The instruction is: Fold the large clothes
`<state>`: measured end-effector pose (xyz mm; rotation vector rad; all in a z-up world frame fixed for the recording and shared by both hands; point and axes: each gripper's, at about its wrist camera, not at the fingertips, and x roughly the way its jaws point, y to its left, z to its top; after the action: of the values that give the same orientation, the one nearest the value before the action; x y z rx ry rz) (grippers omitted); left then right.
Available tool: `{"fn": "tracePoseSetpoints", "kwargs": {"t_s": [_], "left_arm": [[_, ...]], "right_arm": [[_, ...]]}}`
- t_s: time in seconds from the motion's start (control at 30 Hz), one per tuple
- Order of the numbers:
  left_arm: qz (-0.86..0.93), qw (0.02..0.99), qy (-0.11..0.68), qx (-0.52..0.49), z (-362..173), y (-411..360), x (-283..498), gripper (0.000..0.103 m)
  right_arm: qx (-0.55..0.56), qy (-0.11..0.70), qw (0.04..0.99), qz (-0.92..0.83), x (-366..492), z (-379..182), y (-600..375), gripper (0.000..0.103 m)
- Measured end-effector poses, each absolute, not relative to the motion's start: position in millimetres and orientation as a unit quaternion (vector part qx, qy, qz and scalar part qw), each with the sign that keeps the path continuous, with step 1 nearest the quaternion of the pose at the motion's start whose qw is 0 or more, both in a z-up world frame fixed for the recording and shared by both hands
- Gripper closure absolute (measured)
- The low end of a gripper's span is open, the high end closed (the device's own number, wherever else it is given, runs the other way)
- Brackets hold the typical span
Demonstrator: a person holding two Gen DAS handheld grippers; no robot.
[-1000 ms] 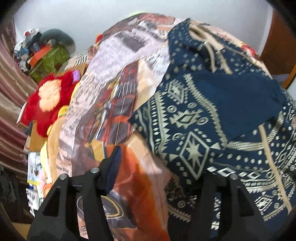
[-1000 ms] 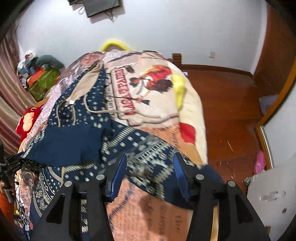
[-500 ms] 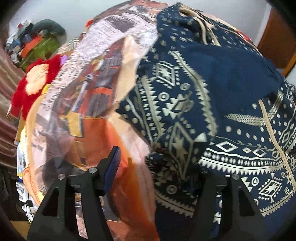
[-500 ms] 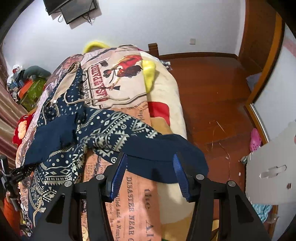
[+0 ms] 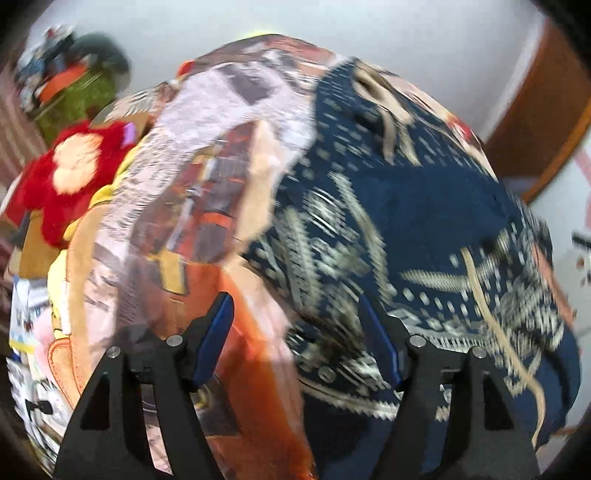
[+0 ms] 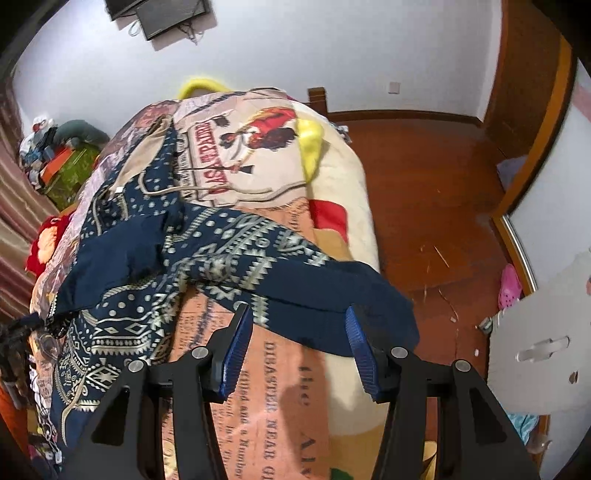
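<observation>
Lying across blanket (image 6: pixel 280 373), hoodie (image 6: pixel 221 254) sleeve at edge; left gripper (image 5: pixel 295 332), right gripper (image 6: pixel 297 343) both spread, empty.

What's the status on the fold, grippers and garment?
Left gripper open, empty. Right gripper open, empty, at the sleeve. Navy hooded top with cream geometric print spread unfolded on printed blanket. Nothing in the way.

Left wrist view: motion-blurred throughout; navy patterned garment (image 5: pixel 388 229) print smeared, its near hem hidden behind the left tongs (image 5: pixel 295 332). Far-left clutter pile (image 5: pixel 70 88) too blurred to identify. Right wrist view: wall-mounted dark panel (image 6: pixel 162 14) cut off by the top edge.
</observation>
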<state>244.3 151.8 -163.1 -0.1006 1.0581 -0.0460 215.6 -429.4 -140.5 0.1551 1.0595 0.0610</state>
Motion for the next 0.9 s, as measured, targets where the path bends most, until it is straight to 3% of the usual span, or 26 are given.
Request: {"fn": "tracePoseSetpoints", "kwargs": {"t_s": [0.4,0.53,0.67,0.77,0.9], "left_arm": [[0.002,0.803,0.569,-0.175,-243.9,194.6,319.1,0.035],[-0.013,0.789,0.577,-0.213,-261.7,194.7,329.9,0.043],[-0.027,0.785,0.583,-0.211,-271.9,181.0,339.0,0.064],[-0.022,0.789,0.580,-0.200,-270.6,174.7,342.6,0.090],[0.008,0.826,0.544,-0.145,-244.1,170.7,343.1,0.099]], "right_arm": [[0.036,0.502,0.854,0.131,264.2,-134.2,-321.6,0.053],[0.010,0.503,0.850,0.156,284.0,-140.4,-284.6,0.053],[-0.005,0.508,0.844,0.172,302.1,-151.3,-257.2,0.053],[-0.012,0.514,0.841,0.170,314.1,-162.4,-247.5,0.053],[-0.005,0.531,0.833,0.155,329.7,-181.6,-248.2,0.053]]}}
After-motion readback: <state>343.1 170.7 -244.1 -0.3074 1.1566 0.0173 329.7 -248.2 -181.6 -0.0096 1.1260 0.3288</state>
